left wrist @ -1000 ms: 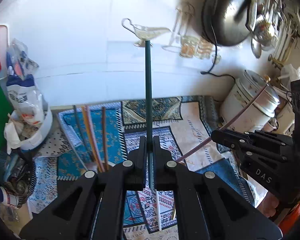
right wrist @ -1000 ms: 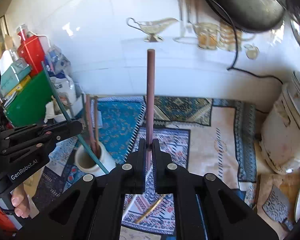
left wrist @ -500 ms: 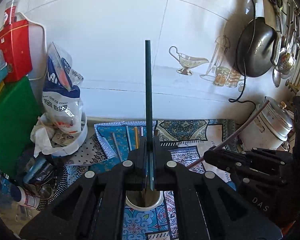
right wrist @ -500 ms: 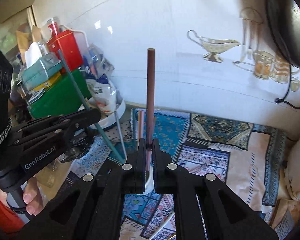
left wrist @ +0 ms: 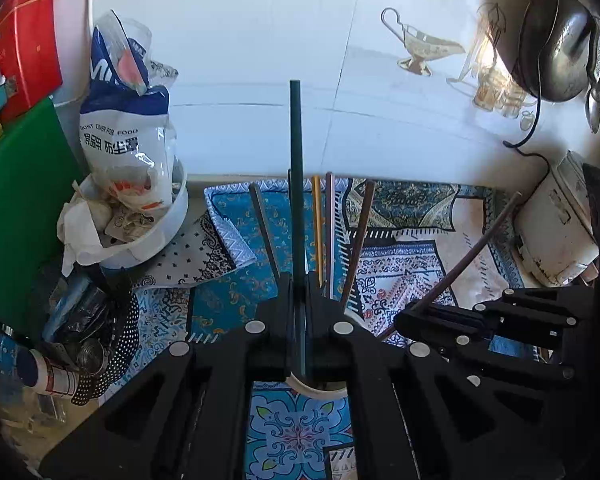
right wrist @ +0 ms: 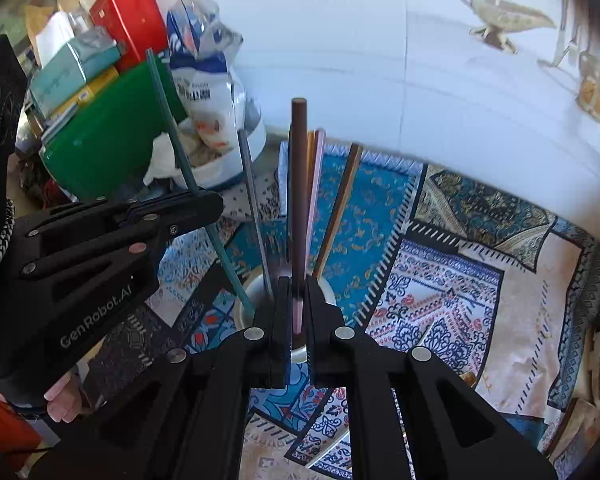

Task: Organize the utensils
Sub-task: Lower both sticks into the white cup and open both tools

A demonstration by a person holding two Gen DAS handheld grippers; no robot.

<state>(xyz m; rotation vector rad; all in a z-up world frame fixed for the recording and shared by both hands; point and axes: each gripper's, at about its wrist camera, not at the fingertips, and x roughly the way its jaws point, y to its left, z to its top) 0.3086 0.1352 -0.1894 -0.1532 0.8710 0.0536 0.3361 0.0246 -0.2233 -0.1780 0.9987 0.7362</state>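
Observation:
My left gripper [left wrist: 298,292] is shut on a dark green chopstick [left wrist: 296,168] that stands upright between its pads. Right below it sits a white cup [left wrist: 320,390] with several chopsticks [left wrist: 328,224] leaning in it. My right gripper [right wrist: 298,288] is shut on a brown chopstick [right wrist: 299,184], also upright, just over the same white cup [right wrist: 252,292]. In the right wrist view the left gripper [right wrist: 216,204] comes in from the left with the green chopstick [right wrist: 172,120] slanting down to the cup's rim. In the left wrist view the right gripper [left wrist: 404,320] holds the brown chopstick [left wrist: 476,244] at the right.
A patterned cloth [left wrist: 412,248] covers the counter. A white bowl [left wrist: 156,236] stuffed with bags, a green board [left wrist: 16,208] and a red box [left wrist: 24,40] crowd the left. A rice cooker [left wrist: 552,232] and a hanging pan [left wrist: 552,40] stand right. A tiled wall [left wrist: 260,40] lies behind.
Both grippers have swung left and come down with their chopsticks. The white cup, off to the left before, now sits directly under both grippers. Neither grip has changed.

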